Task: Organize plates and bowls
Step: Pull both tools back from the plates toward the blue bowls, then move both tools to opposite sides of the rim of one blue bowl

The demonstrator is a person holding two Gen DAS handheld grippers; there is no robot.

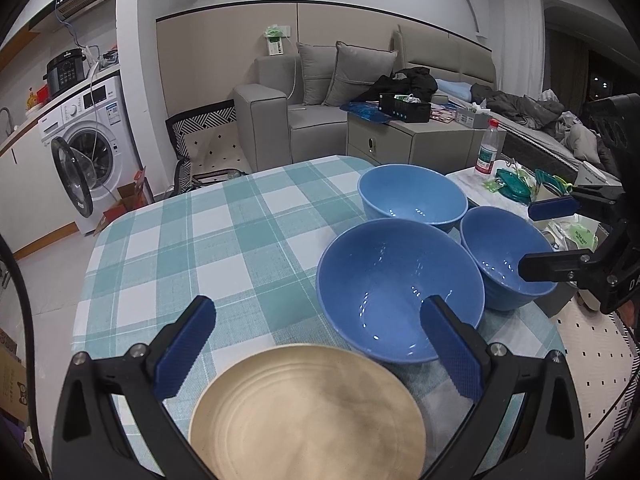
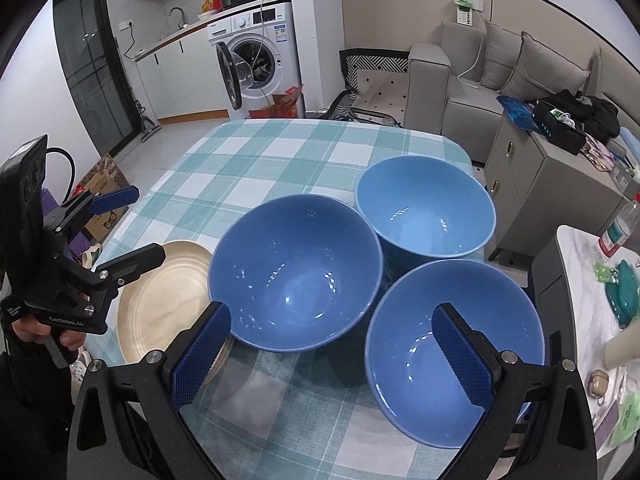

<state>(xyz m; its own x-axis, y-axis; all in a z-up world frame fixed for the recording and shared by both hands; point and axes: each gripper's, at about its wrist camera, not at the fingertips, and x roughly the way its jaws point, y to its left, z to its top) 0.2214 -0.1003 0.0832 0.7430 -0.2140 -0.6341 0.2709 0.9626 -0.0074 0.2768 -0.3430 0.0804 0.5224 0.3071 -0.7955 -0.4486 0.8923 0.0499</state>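
Start of sorting, nothing gripped yet — three blue bowls and a beige plate (image 1: 308, 412) sit apart on the checked tablecloth (image 1: 180, 240). Left gripper (image 1: 316, 344) spread, plate just beneath it. Right gripper (image 2: 332, 356) spread, nearest bowl (image 2: 452, 352) under its right finger. Next, likely: close on a rim, nest bowls.

Both fisheye views are aimed down, close over the teal-and-white checked tablecloth (image 1: 180, 240); three glossy blue ceramic bowls (image 2: 296, 272) are shared.
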